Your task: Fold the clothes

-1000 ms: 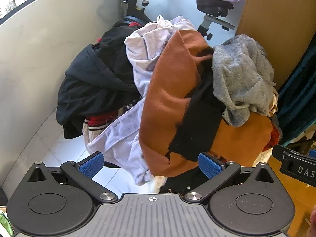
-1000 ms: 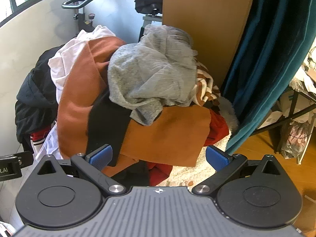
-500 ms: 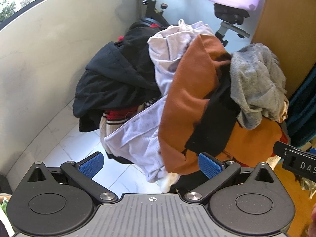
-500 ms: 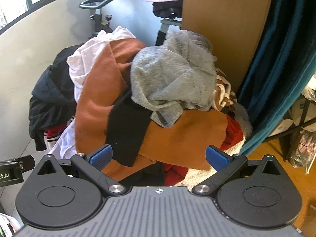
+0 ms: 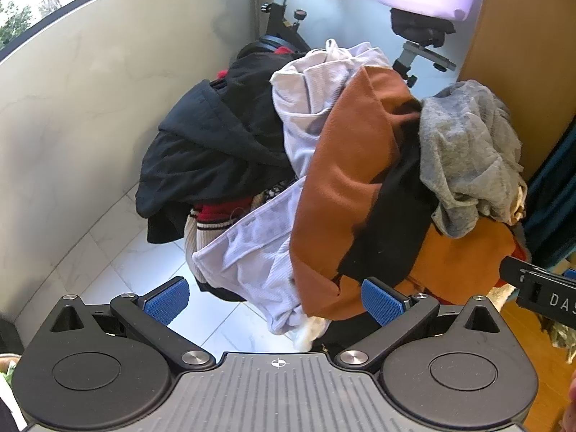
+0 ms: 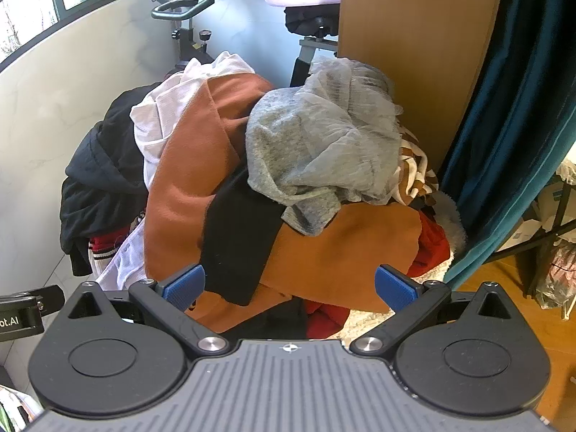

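A tall pile of clothes stands ahead of both grippers. An orange-brown garment point(image 5: 345, 180) point(image 6: 194, 165) drapes over it, with a black piece point(image 5: 392, 223) point(image 6: 237, 237) across it. A grey knit garment point(image 5: 468, 158) point(image 6: 324, 144) lies on top at the right. A white garment point(image 5: 259, 244) point(image 6: 162, 122) hangs at the left, beside a black jacket point(image 5: 205, 151) point(image 6: 97, 172). My left gripper point(image 5: 273, 300) is open and empty, just short of the pile's lower edge. My right gripper point(image 6: 289, 284) is open and empty in front of the orange-brown garment.
An exercise bike point(image 5: 288, 10) point(image 6: 187, 10) stands behind the pile against a curved pale wall point(image 5: 72, 108). A wooden panel point(image 6: 414, 36) and a teal curtain point(image 6: 511, 126) stand to the right. White floor tiles point(image 5: 118, 259) lie at the left, wood floor point(image 6: 504, 273) at the right.
Both grippers have drawn back and shifted left, so the pile sits further right and smaller in the views. Both stay open and empty.
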